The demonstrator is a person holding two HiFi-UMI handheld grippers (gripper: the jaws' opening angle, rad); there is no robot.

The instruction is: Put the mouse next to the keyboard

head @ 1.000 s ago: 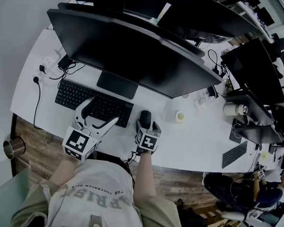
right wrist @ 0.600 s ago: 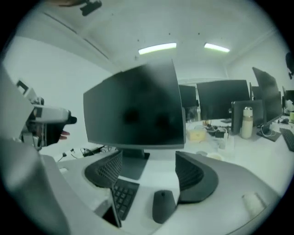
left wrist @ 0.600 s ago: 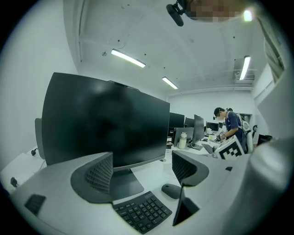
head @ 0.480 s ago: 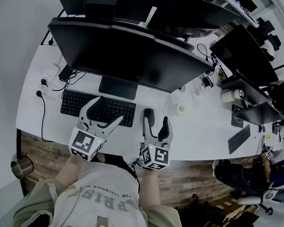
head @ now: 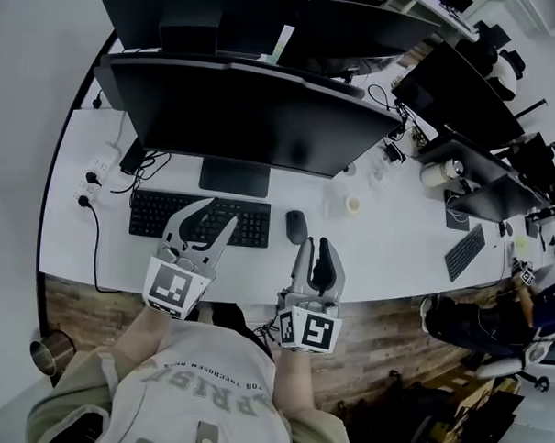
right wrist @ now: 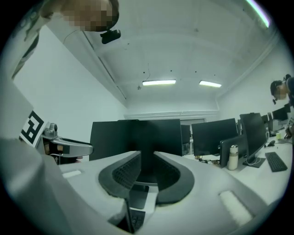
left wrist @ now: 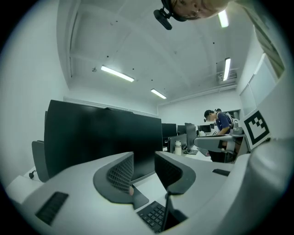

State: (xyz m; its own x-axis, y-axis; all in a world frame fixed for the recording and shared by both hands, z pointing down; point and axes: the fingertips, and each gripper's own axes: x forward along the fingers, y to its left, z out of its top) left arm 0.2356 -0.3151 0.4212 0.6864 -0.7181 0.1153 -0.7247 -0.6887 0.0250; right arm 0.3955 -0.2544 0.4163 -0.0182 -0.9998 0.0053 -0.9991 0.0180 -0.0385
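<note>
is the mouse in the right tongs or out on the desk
Out: the small black computer mouse lies on the white desk beside the black keyboard; the right tongs, whose jaws have just been closing, hold nothing.

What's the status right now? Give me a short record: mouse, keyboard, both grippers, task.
mouse: flat on the white desk, just right of the keyboard, not touching it
keyboard: in front of the monitor stand
left gripper: over the keyboard, fingers apart, just been closing, nothing between them
right gripper: near the desk's edge, short of the mouse, fingers apart, just been closing, empty
task: mouse appears placed beside the keyboard
</note>
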